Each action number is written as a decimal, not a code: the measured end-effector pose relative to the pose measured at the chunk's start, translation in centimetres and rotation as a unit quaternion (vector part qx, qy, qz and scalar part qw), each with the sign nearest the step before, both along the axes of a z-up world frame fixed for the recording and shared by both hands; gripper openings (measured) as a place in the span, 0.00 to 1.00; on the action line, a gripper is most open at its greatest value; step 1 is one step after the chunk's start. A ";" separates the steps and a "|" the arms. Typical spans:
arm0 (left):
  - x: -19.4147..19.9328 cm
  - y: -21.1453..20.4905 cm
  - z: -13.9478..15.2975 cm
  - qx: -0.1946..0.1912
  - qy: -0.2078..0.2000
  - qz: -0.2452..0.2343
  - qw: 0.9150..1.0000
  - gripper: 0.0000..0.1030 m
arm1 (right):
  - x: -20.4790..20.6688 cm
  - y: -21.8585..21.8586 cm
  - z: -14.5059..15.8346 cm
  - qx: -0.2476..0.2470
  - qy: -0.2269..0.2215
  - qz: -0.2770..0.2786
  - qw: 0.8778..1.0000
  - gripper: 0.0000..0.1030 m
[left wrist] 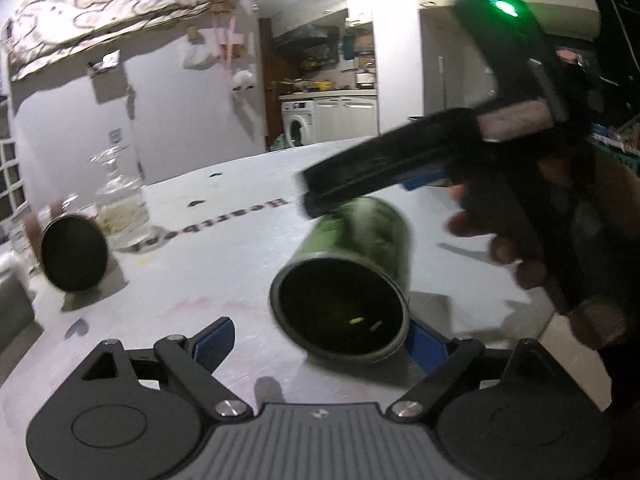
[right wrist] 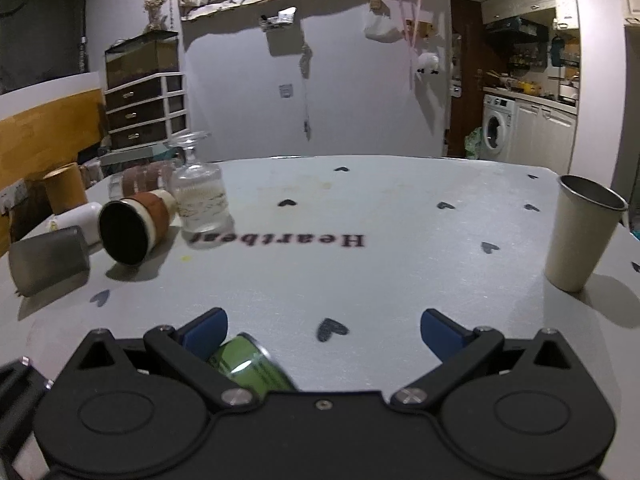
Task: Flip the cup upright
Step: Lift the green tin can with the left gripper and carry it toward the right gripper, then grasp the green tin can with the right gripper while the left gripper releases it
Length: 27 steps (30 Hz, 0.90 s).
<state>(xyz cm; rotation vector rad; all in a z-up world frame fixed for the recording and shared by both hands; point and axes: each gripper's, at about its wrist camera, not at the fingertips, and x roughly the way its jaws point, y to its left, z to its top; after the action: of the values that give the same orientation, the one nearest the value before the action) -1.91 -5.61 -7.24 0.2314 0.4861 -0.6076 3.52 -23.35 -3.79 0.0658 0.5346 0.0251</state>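
A green cup (left wrist: pixel 352 276) lies tilted on its side on the white table (left wrist: pixel 224 280), its open mouth facing my left camera. My left gripper (left wrist: pixel 320 340) is open, its blue pads on either side of the cup's rim, the right pad close behind it. My right gripper (right wrist: pixel 323 330) is open and empty; in the left wrist view its body (left wrist: pixel 400 168) hovers just above the cup's base. The cup also shows at the bottom of the right wrist view (right wrist: pixel 252 366), under the left finger.
A brown and cream cup (right wrist: pixel 132 228) lies on its side at left next to an upturned glass (right wrist: pixel 200 196) and a grey cup (right wrist: pixel 48 260). A cream tumbler (right wrist: pixel 580 232) stands upright at right. The table edge is near the tumbler.
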 end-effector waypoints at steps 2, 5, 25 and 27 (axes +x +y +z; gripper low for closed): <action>0.1 0.6 0.1 -0.005 0.001 0.015 1.000 0.89 | -0.2 -0.7 0.0 0.003 0.000 -0.012 1.000 1.00; 0.8 1.6 0.3 -0.021 0.007 0.035 0.999 0.89 | -0.6 -1.5 -0.1 0.005 0.004 -0.027 1.000 1.00; 4.7 3.2 1.4 -0.070 0.037 0.129 0.989 0.89 | -4.0 -4.0 -2.1 0.049 0.052 -0.009 0.997 1.00; 4.5 3.5 1.7 -0.083 0.039 0.127 0.988 0.89 | -3.8 -4.4 -2.2 0.064 0.055 -0.010 0.996 1.00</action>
<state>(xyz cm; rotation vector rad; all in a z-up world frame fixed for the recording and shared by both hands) 2.59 -2.08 -5.51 -0.0145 0.5285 -0.4068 -0.32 -27.71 -5.97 0.1988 0.6426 0.0363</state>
